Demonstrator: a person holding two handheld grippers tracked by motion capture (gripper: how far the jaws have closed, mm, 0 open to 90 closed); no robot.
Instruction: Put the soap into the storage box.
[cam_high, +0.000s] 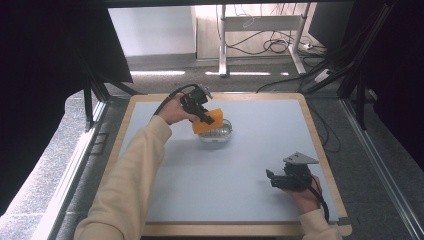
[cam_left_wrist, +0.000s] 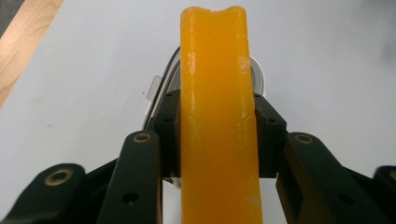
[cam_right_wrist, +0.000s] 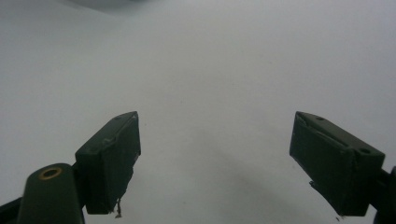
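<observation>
Orange and soft-looking, one sponge (cam_high: 208, 121) sits between the two black jaws of the left gripper (cam_high: 202, 116), which press on its two flat sides. In the left gripper view the sponge (cam_left_wrist: 217, 116) stands as a tall narrow slab, squeezed at the middle by both pads (cam_left_wrist: 168, 135). Just under it, in the far middle part of the table (cam_high: 250, 165), there is one shiny metal bowl (cam_high: 218, 134); the lower edge of the sponge is over the bowl, but I cannot tell if they touch. The bowl's rim (cam_left_wrist: 157, 88) shows behind the sponge. I count one sponge, one bowl and two grippers. The right gripper (cam_high: 274, 178) is low at the near right of the table, well apart from the sponge. Its jaws stand wide apart and hold nothing, with only pale table surface (cam_right_wrist: 210, 70) between them.
</observation>
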